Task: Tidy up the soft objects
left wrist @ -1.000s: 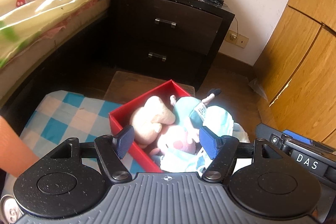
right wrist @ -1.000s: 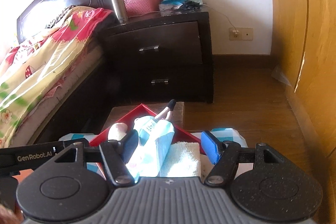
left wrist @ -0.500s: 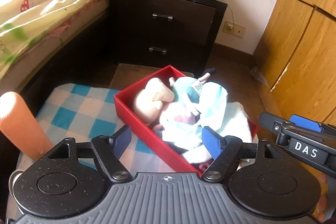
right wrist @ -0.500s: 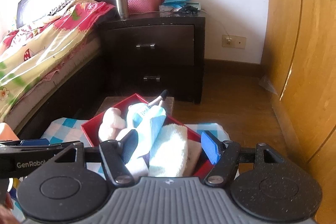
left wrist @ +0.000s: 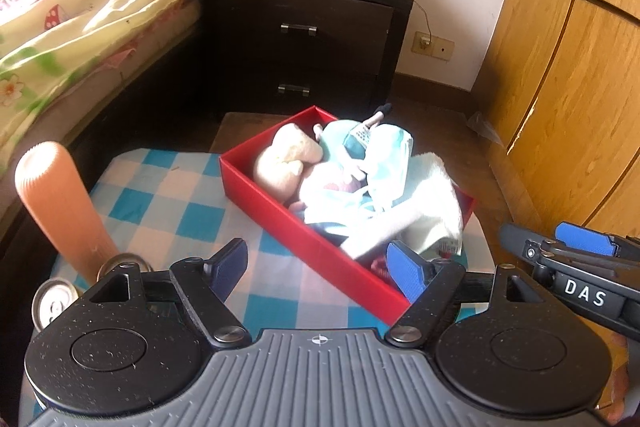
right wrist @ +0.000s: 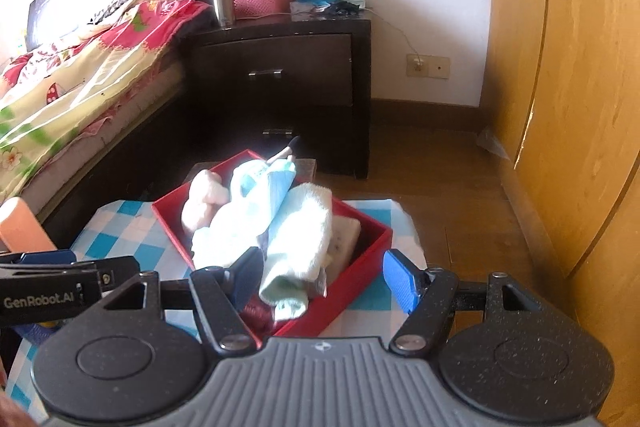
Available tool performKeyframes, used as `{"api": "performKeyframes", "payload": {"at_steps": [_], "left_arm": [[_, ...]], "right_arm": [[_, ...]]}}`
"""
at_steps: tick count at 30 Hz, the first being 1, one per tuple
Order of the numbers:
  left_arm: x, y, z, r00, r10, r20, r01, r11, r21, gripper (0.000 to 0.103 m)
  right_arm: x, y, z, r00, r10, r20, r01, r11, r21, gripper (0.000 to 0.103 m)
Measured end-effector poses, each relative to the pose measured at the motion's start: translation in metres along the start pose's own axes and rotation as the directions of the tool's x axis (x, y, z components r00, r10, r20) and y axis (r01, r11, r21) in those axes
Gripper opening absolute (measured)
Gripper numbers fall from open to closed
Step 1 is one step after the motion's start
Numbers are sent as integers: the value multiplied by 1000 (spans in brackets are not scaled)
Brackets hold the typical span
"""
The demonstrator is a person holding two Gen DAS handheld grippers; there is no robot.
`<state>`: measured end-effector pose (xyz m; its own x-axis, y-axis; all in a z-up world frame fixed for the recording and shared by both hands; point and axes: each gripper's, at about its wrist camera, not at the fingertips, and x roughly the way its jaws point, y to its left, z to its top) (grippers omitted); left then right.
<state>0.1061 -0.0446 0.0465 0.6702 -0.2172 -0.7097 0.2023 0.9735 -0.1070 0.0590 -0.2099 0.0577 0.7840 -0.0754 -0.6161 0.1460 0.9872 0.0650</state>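
A red box point(left wrist: 280, 211) point(right wrist: 360, 271) sits on a blue-and-white checked cloth point(left wrist: 168, 203) point(right wrist: 116, 239). It holds a beige plush toy point(left wrist: 286, 159) point(right wrist: 204, 197), a light-blue doll point(left wrist: 360, 143) point(right wrist: 256, 179) and a pale green towel point(left wrist: 428, 195) point(right wrist: 304, 235) that hangs over the near rim. My left gripper point(left wrist: 318, 269) is open and empty, above the cloth just short of the box. My right gripper point(right wrist: 326, 279) is open and empty, just above the box's near corner; its blue fingers point(left wrist: 584, 243) show at the right of the left wrist view.
An orange cylinder point(left wrist: 60, 207) point(right wrist: 20, 223) and a metal can point(left wrist: 54, 303) stand at the cloth's left. Behind the box stands a dark nightstand point(left wrist: 312, 39) point(right wrist: 288, 79) with a flask and a pink basket. A bed point(left wrist: 80, 27) lies left, wooden wardrobe doors point(left wrist: 568, 87) right.
Both grippers have drawn back and up from the box, still open and empty. The soft things lie in the box, which now shows whole.
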Motion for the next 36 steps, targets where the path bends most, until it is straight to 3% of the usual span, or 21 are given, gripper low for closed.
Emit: {"api": "performKeyframes", "payload": {"at_steps": [9, 36], "left_arm": [[-9, -2, -16, 1000, 24, 4, -24, 999, 35, 76], [-37, 11, -57, 1000, 17, 2, -17, 1000, -12, 78]], "right_arm": [[-21, 10, -12, 999, 36, 22, -36, 999, -15, 45], [-48, 28, -51, 998, 61, 26, -60, 996, -60, 45]]}}
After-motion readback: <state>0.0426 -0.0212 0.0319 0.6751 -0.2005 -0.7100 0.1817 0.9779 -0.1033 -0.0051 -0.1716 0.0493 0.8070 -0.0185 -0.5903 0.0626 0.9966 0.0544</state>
